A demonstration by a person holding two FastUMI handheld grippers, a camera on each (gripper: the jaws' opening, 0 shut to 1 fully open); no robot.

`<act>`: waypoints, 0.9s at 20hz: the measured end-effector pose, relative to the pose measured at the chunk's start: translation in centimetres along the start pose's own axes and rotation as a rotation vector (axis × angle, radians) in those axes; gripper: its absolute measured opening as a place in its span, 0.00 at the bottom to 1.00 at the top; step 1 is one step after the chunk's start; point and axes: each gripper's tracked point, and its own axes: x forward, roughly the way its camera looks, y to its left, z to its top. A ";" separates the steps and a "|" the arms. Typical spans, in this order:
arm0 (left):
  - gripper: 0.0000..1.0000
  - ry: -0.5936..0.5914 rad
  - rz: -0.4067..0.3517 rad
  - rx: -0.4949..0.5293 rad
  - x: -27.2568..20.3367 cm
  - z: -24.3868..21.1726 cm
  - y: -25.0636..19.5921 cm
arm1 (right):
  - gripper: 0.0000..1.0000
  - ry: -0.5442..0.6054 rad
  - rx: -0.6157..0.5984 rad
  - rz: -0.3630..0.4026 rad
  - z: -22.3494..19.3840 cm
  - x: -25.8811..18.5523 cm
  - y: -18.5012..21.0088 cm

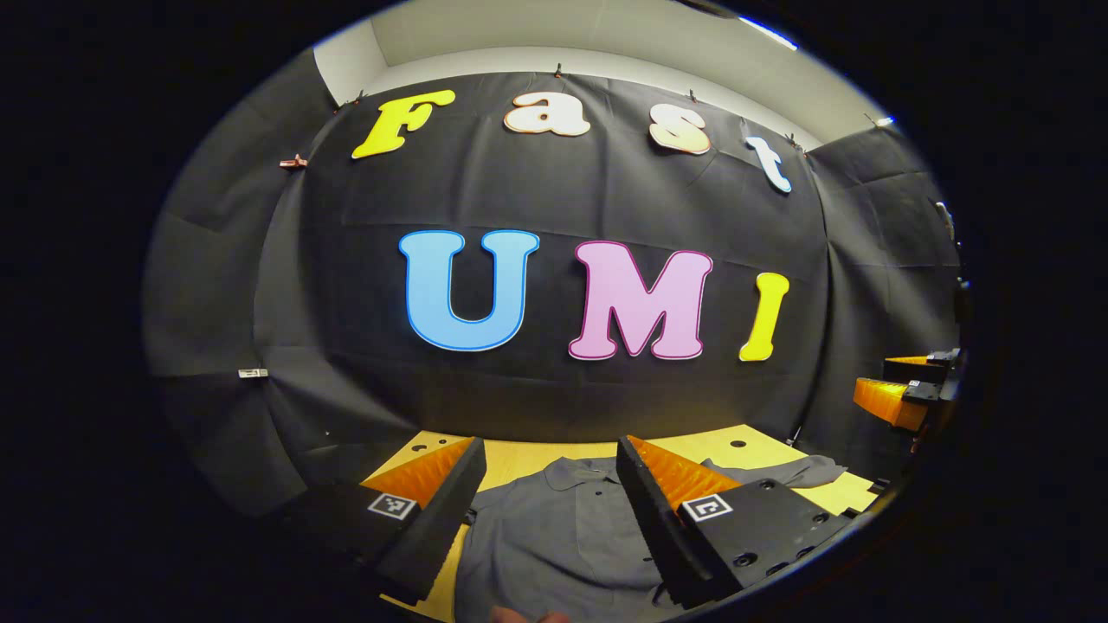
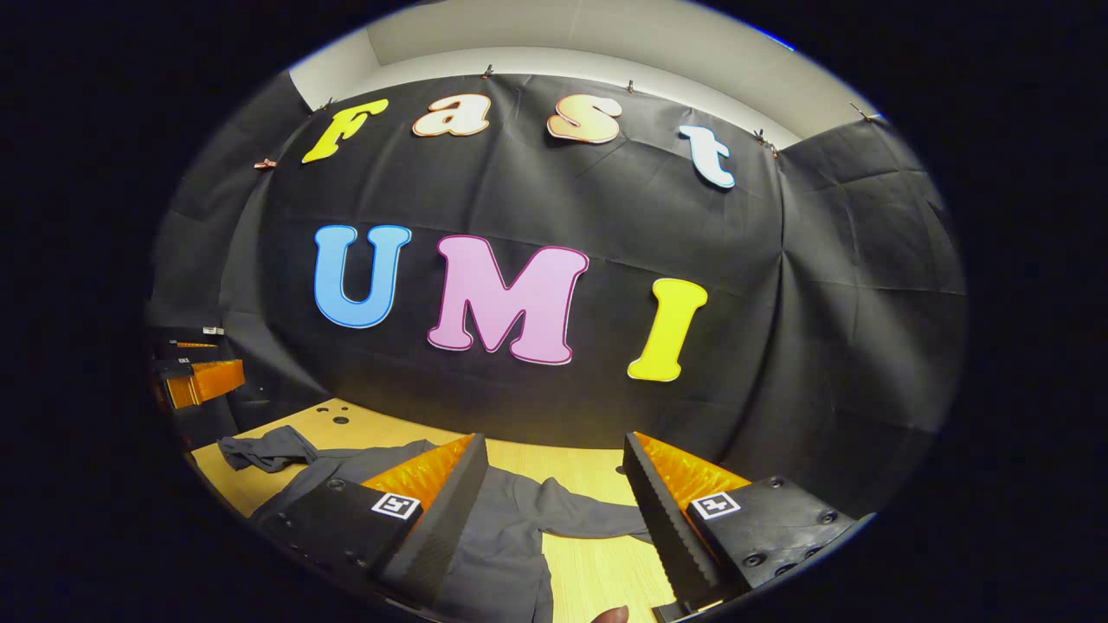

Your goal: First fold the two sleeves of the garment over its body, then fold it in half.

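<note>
While the booth's black cloth wall (image 1: 606,199) rises behind everything, a light wooden table (image 1: 519,457) runs along its foot and carries a grey garment (image 1: 554,536) laid out flat, collar toward the wall. In the left gripper view the garment's body lies between and below the fingers, with one sleeve (image 1: 801,472) reaching out to the right across the wood. In the right gripper view the garment (image 2: 506,554) sits left of centre, one sleeve (image 2: 589,519) stretched rightward on the tabletop and the other sleeve (image 2: 264,450) bunched at the far left edge of the table (image 2: 597,571). The left gripper (image 1: 550,484) hangs above the garment with its fingers spread wide, grasping nothing. The right gripper (image 2: 554,484) likewise hovers with fingers released and apart, nothing between them. Each gripper also appears at the edge of the other's view, raised above the table.
</note>
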 end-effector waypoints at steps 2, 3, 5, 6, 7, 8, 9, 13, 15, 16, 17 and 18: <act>0.96 0.000 -0.003 0.004 0.2 0.0 -0.3 | 0.96 0.002 -0.006 -0.002 -0.2 0.3 -0.3; 0.96 0.000 -0.005 0.008 0.4 -0.1 -0.5 | 0.98 0.002 -0.013 -0.004 -0.3 0.4 -0.5; 0.96 0.003 -0.012 0.010 0.5 -0.2 -1.0 | 0.98 0.010 -0.022 -0.010 -0.5 0.7 -1.2; 0.96 0.005 -0.019 0.009 0.5 -0.2 -1.3 | 0.96 0.017 -0.024 -0.014 -0.8 0.9 -1.7; 0.95 0.009 -0.024 0.009 0.6 -0.4 -1.6 | 0.98 0.032 -0.030 -0.022 -1.3 1.2 -2.5; 0.96 0.015 -0.026 0.010 0.7 -0.5 -2.1 | 0.98 0.057 -0.043 -0.037 -2.0 1.6 -3.5; 0.95 0.020 -0.026 0.009 0.8 -0.8 -2.4 | 0.97 0.085 -0.061 -0.055 -3.1 2.0 -5.0; 0.96 0.047 -0.018 0.007 1.6 -1.5 -4.4 | 0.98 0.252 -0.087 -0.125 -9.6 4.3 -12.9; 0.96 0.065 -0.005 0.009 2.2 -1.9 -5.6 | 0.98 0.325 -0.084 -0.151 -13.1 5.9 -16.8; 0.95 0.076 0.009 0.011 2.5 -2.1 -6.0 | 0.97 0.366 -0.093 -0.159 -15.1 6.7 -18.7; 0.95 0.085 0.023 0.012 2.7 -2.4 -6.2 | 0.98 0.408 -0.101 -0.164 -17.2 7.2 -20.6; 0.95 0.094 0.036 0.014 3.0 -2.6 -6.6 | 0.98 0.442 -0.105 -0.168 -19.1 7.9 -22.1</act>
